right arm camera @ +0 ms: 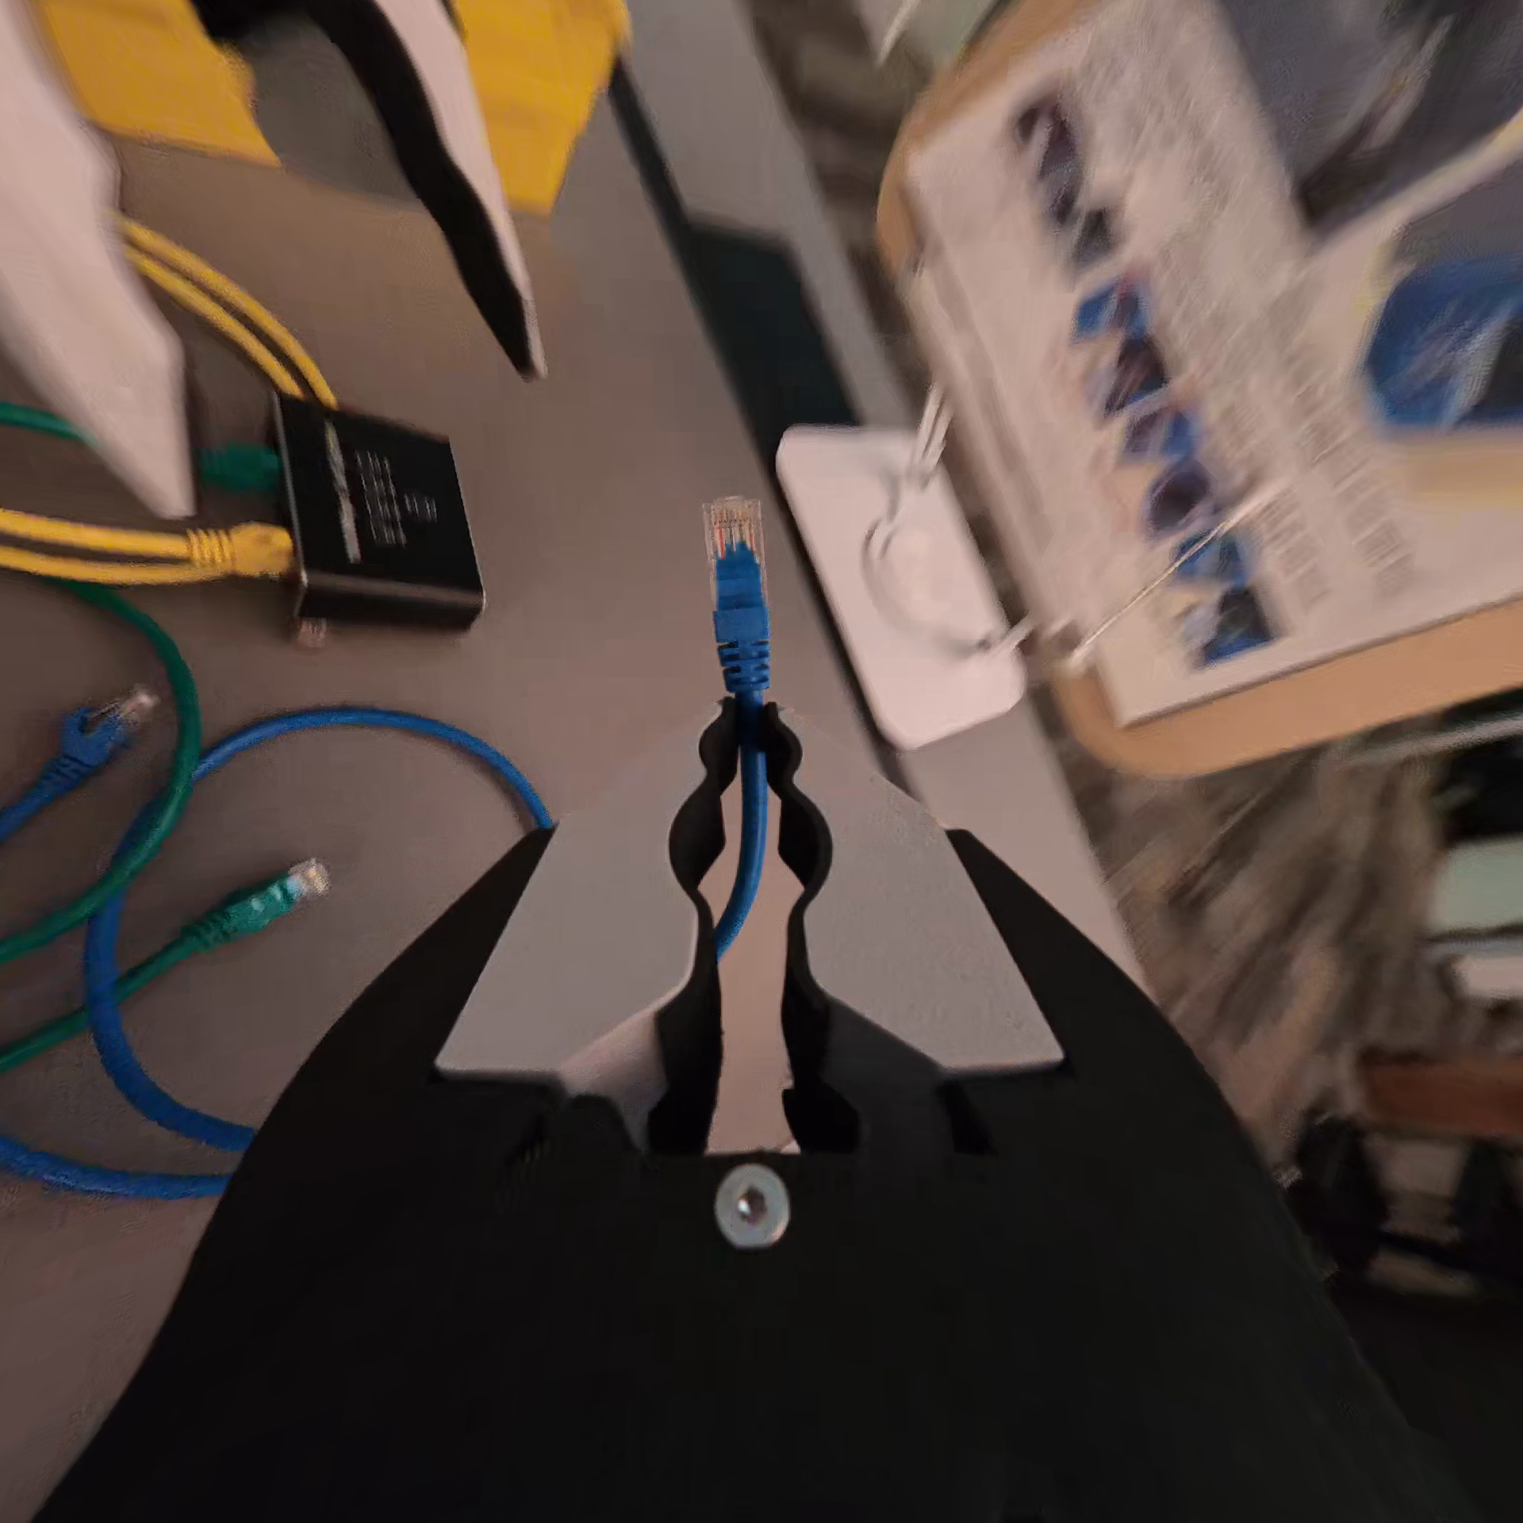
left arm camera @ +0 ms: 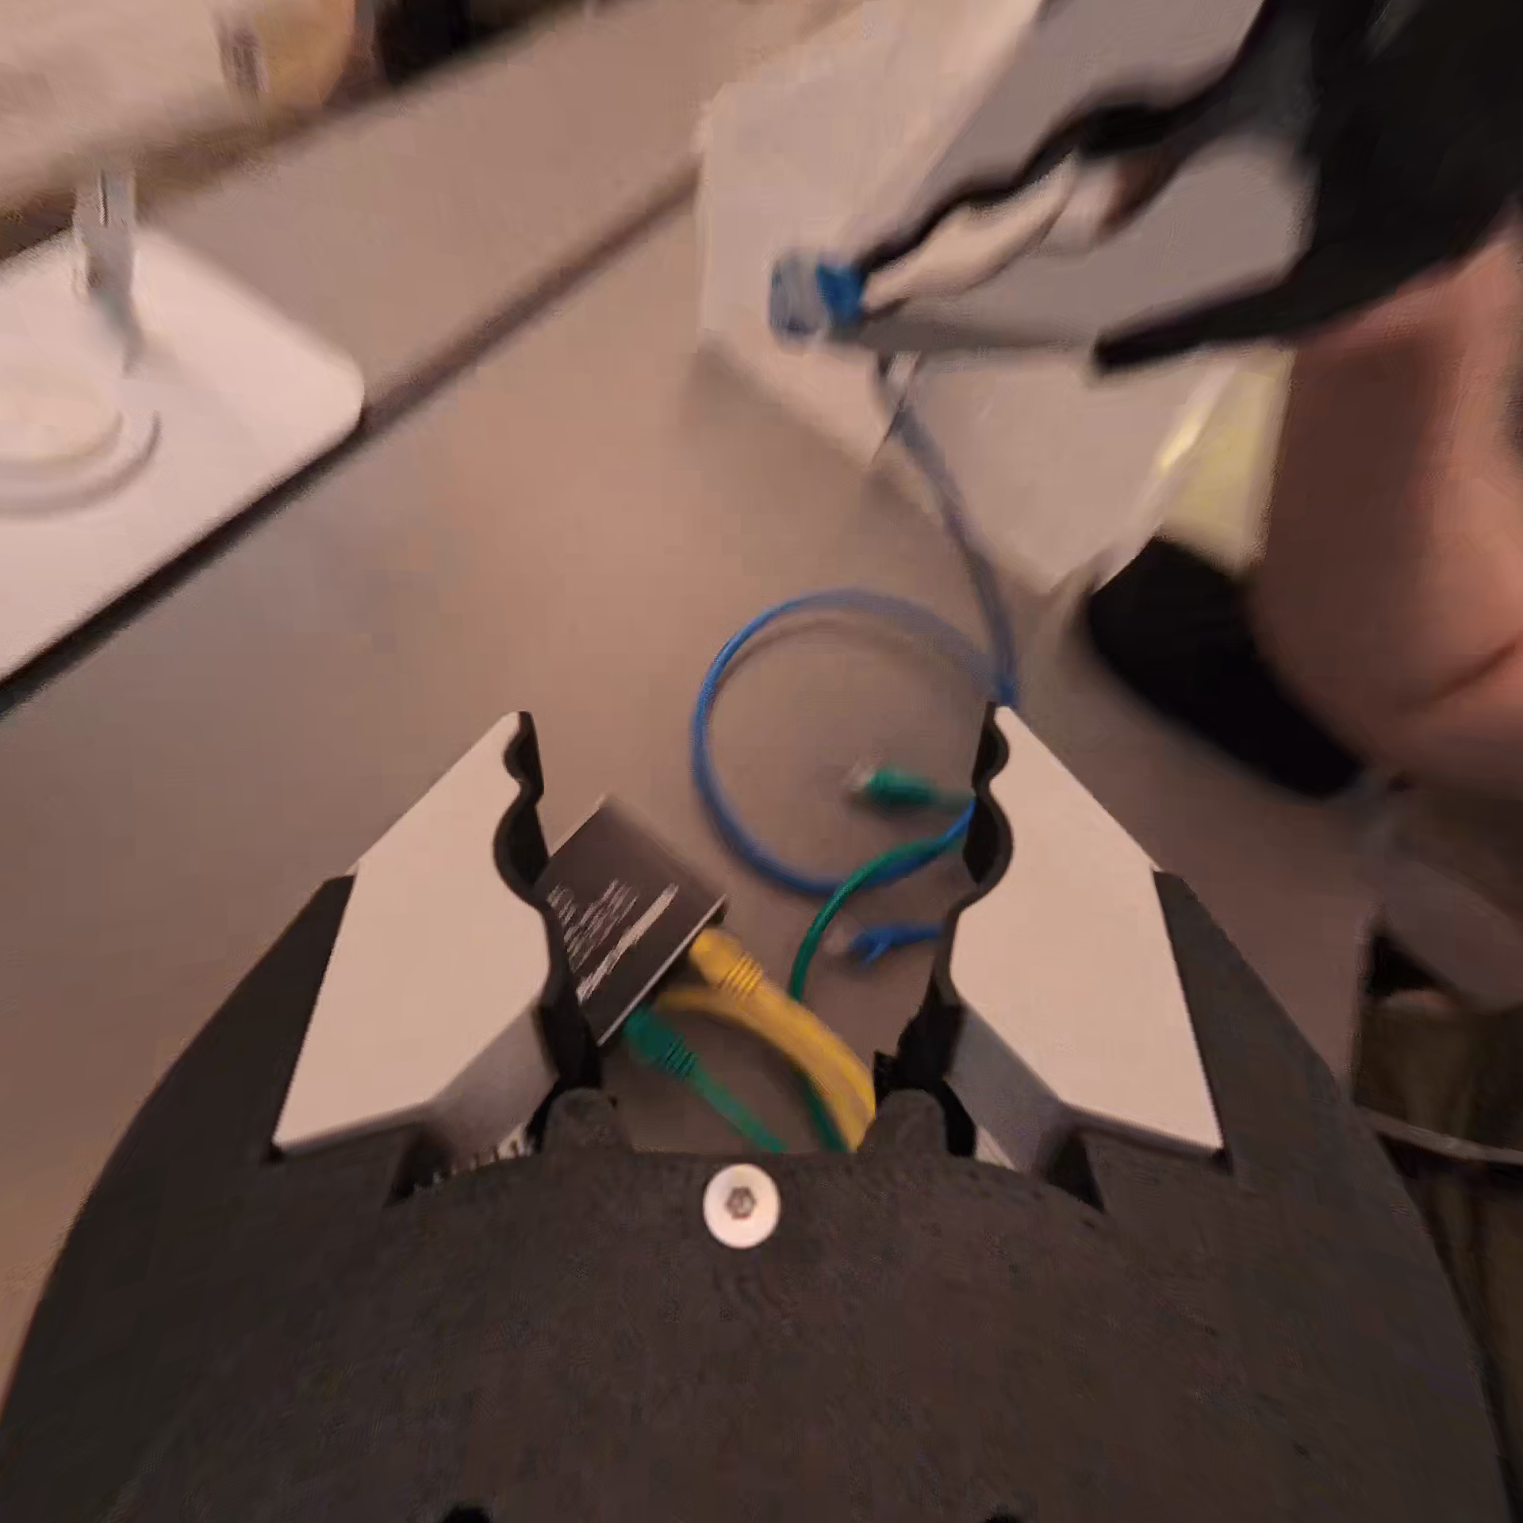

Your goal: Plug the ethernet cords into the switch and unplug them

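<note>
Plugging comes next, we think: our right gripper [right arm camera: 746, 725] is pinched tight on the blue cord [right arm camera: 754, 832] just behind its plug, up off the desk. It must turn toward the black switch [right arm camera: 379, 507]. Our left gripper [left arm camera: 754, 791] is wide open, holding nothing, over the switch.

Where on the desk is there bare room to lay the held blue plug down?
Bare desk lies between the black switch and the white stand base. Left of the right gripper it is crowded: blue cord loops, green cord and yellow cords beside the switch.
</note>
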Motion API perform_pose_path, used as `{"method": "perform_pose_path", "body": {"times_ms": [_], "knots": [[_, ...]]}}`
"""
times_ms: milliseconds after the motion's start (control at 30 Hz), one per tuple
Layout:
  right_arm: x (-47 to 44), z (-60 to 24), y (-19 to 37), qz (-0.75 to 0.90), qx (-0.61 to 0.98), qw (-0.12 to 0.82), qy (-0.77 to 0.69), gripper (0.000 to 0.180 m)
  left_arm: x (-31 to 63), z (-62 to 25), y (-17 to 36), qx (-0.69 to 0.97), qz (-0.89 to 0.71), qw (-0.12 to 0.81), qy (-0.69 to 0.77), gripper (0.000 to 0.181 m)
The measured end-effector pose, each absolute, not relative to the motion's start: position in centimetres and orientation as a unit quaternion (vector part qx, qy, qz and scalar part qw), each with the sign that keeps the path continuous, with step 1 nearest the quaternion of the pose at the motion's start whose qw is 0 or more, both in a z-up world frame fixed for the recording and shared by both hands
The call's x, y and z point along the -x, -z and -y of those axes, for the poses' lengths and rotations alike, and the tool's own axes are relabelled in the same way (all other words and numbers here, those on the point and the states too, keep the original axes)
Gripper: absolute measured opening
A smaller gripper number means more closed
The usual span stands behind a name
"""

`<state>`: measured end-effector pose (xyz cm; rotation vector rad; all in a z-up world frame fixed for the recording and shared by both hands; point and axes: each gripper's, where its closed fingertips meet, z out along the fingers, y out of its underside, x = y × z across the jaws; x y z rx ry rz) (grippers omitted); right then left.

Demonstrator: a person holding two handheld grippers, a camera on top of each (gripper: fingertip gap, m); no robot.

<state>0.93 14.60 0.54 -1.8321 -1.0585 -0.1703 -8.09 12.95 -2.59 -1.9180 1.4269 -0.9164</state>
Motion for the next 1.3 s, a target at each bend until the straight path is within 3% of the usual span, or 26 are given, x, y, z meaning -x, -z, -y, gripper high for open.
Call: {"method": "perform_pose_path", "body": {"times_ms": [100,200,333,533,600,667,767,833,900,967,1100,1167,1300], "knots": [[1.6,-12.8,-5.2,0.458,0.678,0.565,0.107,0.005,6.8,-11.1,-3.4,0.646,-0.486,0.334,0.484,0.084],[4.1,-11.2,-7.3,0.49,0.613,0.601,0.152,0.005,7.1,-10.7,-5.7,0.629,-0.461,0.355,0.515,0.077],[6.0,-10.5,-7.5,0.512,0.579,0.605,0.193,0.005,7.0,-9.5,-6.5,0.627,-0.439,0.315,0.561,0.074],[6.9,-10.6,-6.8,0.529,0.562,0.599,0.213,0.005,6.9,-10.1,-6.1,0.623,-0.427,0.309,0.578,0.038],[7.0,-10.7,-6.5,0.532,0.562,0.597,0.209,0.005,6.9,-10.1,-6.2,0.62,-0.433,0.319,0.571,0.036],[7.0,-10.8,-6.5,0.53,0.564,0.599,0.206,0.006,7.0,-9.8,-6.4,0.609,-0.444,0.327,0.57,0.014],[7.2,-10.8,-6.6,0.523,0.568,0.607,0.188,0.006,7.2,-9.7,-6.6,0.604,-0.464,0.349,0.546,0.013],[7.1,-10.8,-7.3,0.5,0.582,0.623,0.156,0.018,7.6,-10.2,-6.5,0.612,-0.476,0.374,0.508,0.013],[7.5,-10.1,-8.3,0.464,0.611,0.638,0.061,0.023,8.5,-10.6,-6.9,0.609,-0.487,0.396,0.485,0.013],[8.8,-8.3,-8.7,0.43,0.653,0.61,-0.129,0.022,9.5,-10.6,-7.9,0.595,-0.497,0.421,0.472,0.013],[12.0,-3.0,-8.9,0.349,0.654,0.373,-0.559,0.04,11.6,-9.4,-10.2,0.539,-0.545,0.493,0.412,0.013],[13.1,-3.0,-7.8,0.331,0.648,0.316,-0.609,0.046,12.2,-8.1,-11.0,0.507,-0.577,0.525,0.368,0.013],[13.8,-4.2,-9.6,0.261,0.593,0.322,-0.691,0.043,12.4,-6.2,-11.4,0.459,-0.622,0.57,0.28,0.013]]}}
